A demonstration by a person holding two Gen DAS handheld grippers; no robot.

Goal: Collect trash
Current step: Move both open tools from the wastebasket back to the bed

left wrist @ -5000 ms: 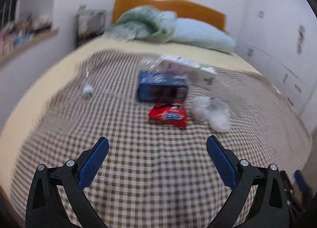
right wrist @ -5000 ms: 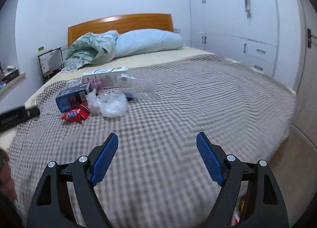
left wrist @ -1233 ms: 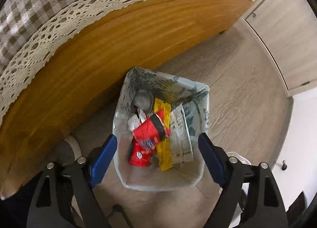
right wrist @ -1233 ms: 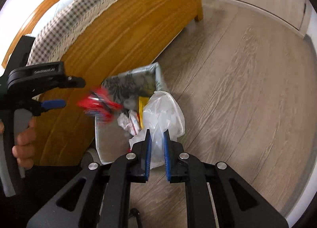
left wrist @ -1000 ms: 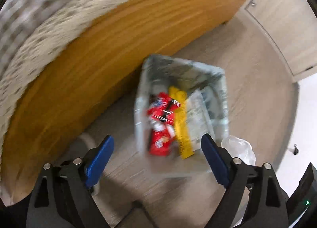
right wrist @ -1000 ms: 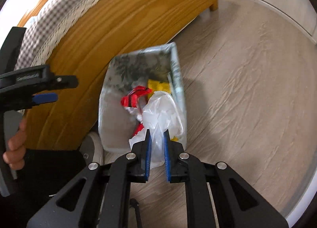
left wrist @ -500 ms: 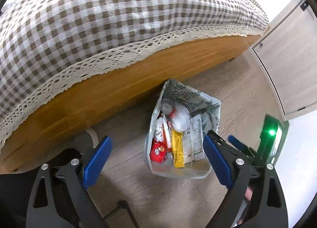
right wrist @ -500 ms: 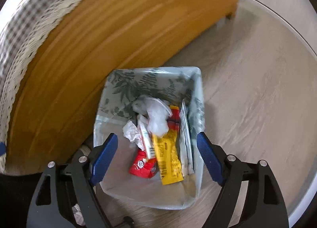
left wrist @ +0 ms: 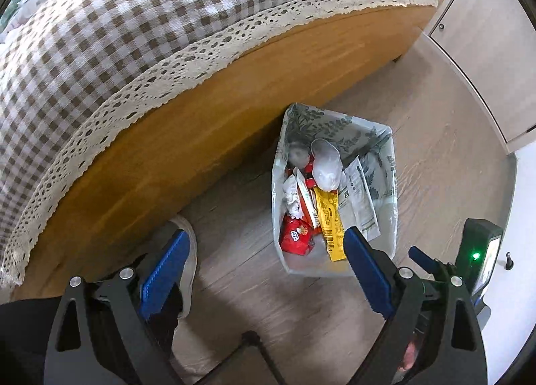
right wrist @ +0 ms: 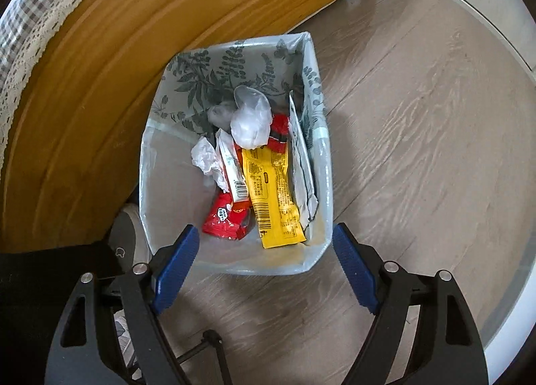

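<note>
my left gripper [left wrist: 264, 271] and my right gripper [right wrist: 264, 266] both have blue pads on black frames. the bin [right wrist: 231, 67] below me is lined pale grey-white with a dark green leaf print on its walls. inside it i see a yellow wrapper [right wrist: 271, 190] with black print, a red wrapper [right wrist: 226, 217] with white markings, a cloudy clear plastic bag [right wrist: 251, 120], a crumpled white tissue [right wrist: 206, 157] and a white packet [right wrist: 301, 157] with grey print. the bed frame [left wrist: 207, 124] is honey-orange wood. the bedspread [left wrist: 140, 13] is brown and white check, edged in cream lace. the floor [right wrist: 418, 137] is grey-brown woodgrain.
</note>
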